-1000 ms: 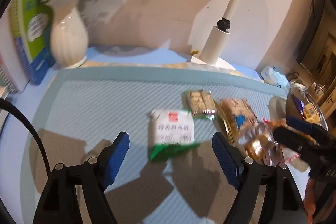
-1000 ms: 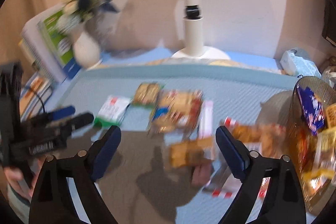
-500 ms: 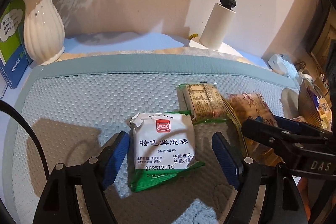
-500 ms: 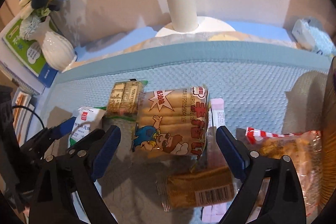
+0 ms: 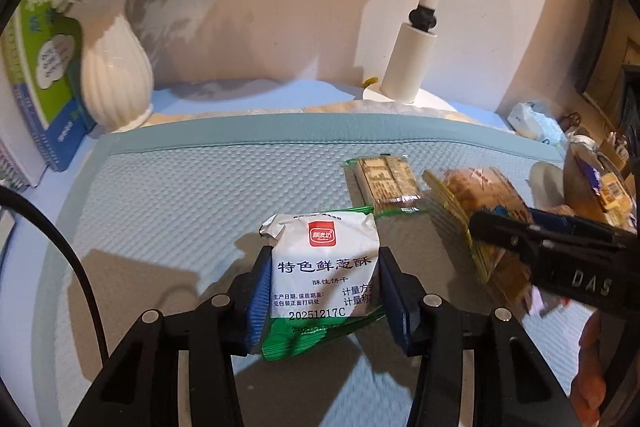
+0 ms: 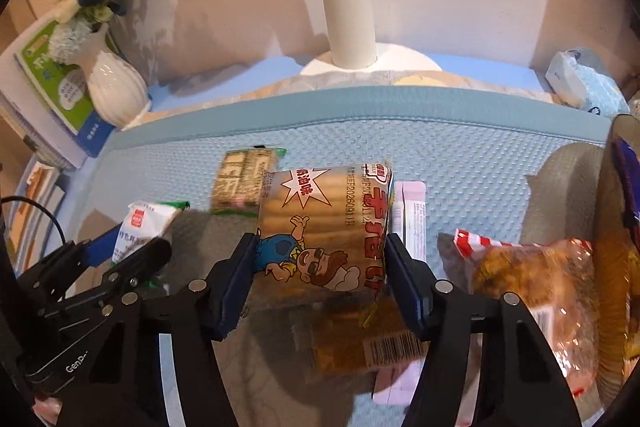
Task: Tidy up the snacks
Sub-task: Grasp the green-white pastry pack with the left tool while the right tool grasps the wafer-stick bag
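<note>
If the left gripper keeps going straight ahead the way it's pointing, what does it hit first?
The left gripper, already shut on the white-and-green biscuit packet, would probably push it into the clear green-edged cracker pack just beyond; depth is uncertain.

Looks like a home room: white vase (image 5: 116, 83) of flowers, books (image 5: 40, 75), lamp stand (image 6: 348, 23), blue quilted mat (image 5: 200, 195) on worktop.

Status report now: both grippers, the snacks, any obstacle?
Left gripper shut on white-green biscuit pack. Right gripper shut on cartoon biscuit pack. Other snacks close beside; nothing blocking.
</note>
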{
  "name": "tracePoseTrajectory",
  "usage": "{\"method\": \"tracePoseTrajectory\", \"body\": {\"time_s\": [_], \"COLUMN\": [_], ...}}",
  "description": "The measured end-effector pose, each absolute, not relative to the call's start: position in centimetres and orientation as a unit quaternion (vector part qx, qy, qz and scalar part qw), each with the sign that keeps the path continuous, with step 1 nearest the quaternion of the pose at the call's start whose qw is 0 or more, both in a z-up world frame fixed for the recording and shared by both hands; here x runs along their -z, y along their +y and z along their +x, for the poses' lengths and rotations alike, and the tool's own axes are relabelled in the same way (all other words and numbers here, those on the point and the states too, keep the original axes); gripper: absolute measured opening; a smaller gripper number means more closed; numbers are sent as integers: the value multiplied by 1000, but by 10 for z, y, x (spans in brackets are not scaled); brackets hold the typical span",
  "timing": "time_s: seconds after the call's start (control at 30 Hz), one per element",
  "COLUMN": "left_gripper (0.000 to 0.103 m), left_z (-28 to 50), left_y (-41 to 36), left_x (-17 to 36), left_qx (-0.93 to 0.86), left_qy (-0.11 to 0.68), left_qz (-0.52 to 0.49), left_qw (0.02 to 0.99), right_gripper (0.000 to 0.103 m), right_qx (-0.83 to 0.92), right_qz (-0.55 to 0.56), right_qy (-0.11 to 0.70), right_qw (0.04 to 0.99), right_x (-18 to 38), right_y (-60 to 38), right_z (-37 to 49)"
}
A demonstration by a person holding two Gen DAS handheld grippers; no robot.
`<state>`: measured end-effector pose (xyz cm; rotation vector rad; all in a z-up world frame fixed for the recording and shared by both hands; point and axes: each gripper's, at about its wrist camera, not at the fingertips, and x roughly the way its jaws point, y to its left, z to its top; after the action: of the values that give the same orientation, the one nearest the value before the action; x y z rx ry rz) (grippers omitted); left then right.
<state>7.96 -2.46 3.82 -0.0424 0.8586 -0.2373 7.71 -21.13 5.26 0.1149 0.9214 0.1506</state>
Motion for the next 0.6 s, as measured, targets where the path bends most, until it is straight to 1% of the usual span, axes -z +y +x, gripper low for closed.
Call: {"method": "tracePoseTrajectory", "body": {"time_s": [0.27,0.4,0.5,0.57,0.6], "left_gripper": [48,48,48,48,48], "left_z": [34,16,11,11,12], "left_y": [-2,9,17,20,20], "left_x": [-46,-37,-29,-24,-20], "left_qx": [90,47,45,40,36], "left_qy": [409,414,422,424,425], "left_qz": [-32,-18,-34,-42,-43], "left_qw": [908,909,905,904,903], "right_gripper": [62,62,62,62,63], "right_qx": [-102,-117,-121,-122,-123], "right_qz": [22,-13,-16,-20,-21], "right_qy": [432,444,455,452,438], "right_qw": [896,888,882,883,890], "right_x": [-68,-54,-36,-27,-26], "right_y": [-206,-205,-208,-209,-210], "right_z": [29,-13,-32,-40,-45]}}
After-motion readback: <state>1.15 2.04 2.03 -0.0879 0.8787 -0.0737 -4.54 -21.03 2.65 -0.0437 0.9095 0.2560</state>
